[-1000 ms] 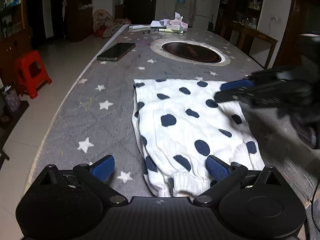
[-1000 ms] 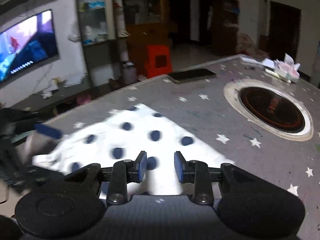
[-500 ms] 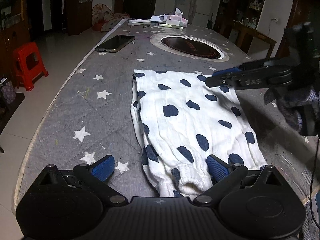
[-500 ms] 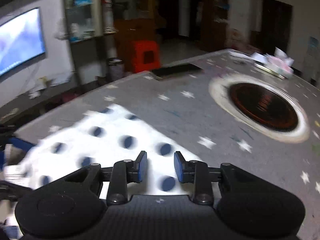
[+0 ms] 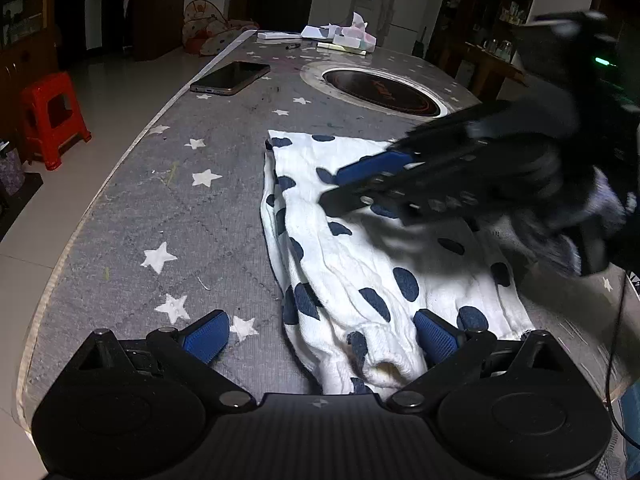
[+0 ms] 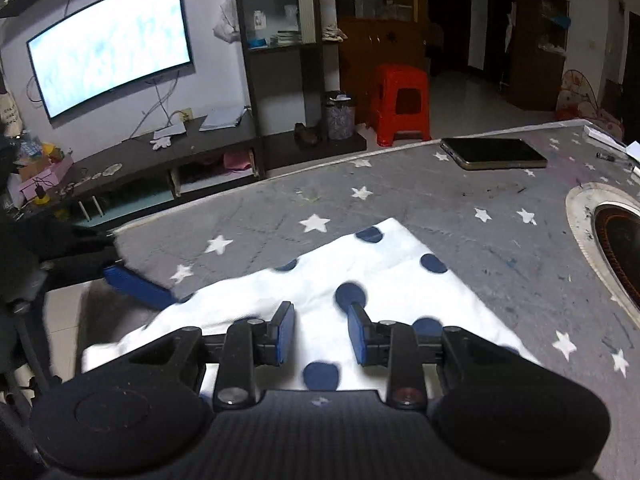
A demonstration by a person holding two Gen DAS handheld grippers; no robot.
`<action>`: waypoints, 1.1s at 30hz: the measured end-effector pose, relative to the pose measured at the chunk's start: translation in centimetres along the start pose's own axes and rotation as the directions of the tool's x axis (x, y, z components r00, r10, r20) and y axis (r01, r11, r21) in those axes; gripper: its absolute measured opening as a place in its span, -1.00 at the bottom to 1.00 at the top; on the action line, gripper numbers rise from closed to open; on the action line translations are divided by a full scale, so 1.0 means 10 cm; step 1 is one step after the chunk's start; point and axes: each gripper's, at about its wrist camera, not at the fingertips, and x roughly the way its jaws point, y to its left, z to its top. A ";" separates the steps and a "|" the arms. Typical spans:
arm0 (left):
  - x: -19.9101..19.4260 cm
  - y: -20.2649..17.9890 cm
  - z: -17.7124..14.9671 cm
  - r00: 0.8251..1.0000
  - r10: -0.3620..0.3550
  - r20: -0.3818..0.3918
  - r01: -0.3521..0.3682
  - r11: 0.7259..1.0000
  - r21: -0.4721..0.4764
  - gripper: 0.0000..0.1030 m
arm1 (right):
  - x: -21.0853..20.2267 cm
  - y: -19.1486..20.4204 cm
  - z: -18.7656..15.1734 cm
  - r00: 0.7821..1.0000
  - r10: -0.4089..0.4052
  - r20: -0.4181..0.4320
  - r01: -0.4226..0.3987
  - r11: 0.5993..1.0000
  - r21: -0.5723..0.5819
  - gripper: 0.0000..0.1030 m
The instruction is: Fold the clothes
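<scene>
Grey star-patterned table cover [image 5: 192, 216] carries a white dotted garment [image 5: 360, 264]. Left gripper [image 5: 320, 336] is wide apart at its hem; right gripper [image 6: 320, 330] hovers half-spread, holding nothing.

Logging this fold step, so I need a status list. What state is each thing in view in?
Spotted garment: lying on the table, partly folded, rumpled.
Left claw: open wide, straddling the garment's near end.
Right claw: open, over the garment, holding nothing.
Phone: flat, screen dark.
Television: on.
</scene>
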 end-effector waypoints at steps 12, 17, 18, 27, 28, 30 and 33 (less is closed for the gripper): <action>-0.01 0.01 -0.01 1.000 -0.011 -0.001 0.011 1.000 0.010 0.96 | 0.39 -0.29 0.27 0.999 -0.041 -0.009 0.041 0.999 0.033 -0.45; -0.02 0.01 0.00 1.000 -0.012 -0.002 0.012 1.000 0.006 0.96 | 0.42 -0.35 0.35 0.999 -0.054 0.002 0.054 0.997 0.048 -0.44; -0.03 0.01 0.00 1.000 -0.012 0.000 0.012 1.000 0.005 0.96 | 0.38 -0.36 0.34 0.998 -0.054 0.010 0.054 0.997 0.052 -0.43; -0.23 -0.02 -0.01 0.999 -0.029 0.031 0.028 0.999 0.027 0.96 | 0.08 -0.50 0.13 0.991 -0.131 -0.008 0.131 0.989 0.068 -0.31; -0.25 -0.04 -0.02 0.999 -0.033 0.033 0.032 0.999 0.031 0.96 | 0.07 -0.53 0.09 0.990 -0.143 -0.017 0.144 0.987 0.072 -0.31; -0.33 -0.06 -0.04 0.998 -0.039 0.040 0.037 0.998 0.046 0.96 | 0.03 -0.60 0.05 0.988 -0.152 -0.008 0.152 0.983 0.099 -0.30; -0.45 -0.07 -0.08 0.998 -0.041 0.052 0.038 0.997 0.066 0.96 | -0.04 -0.69 0.01 0.985 -0.175 0.003 0.174 0.977 0.127 -0.29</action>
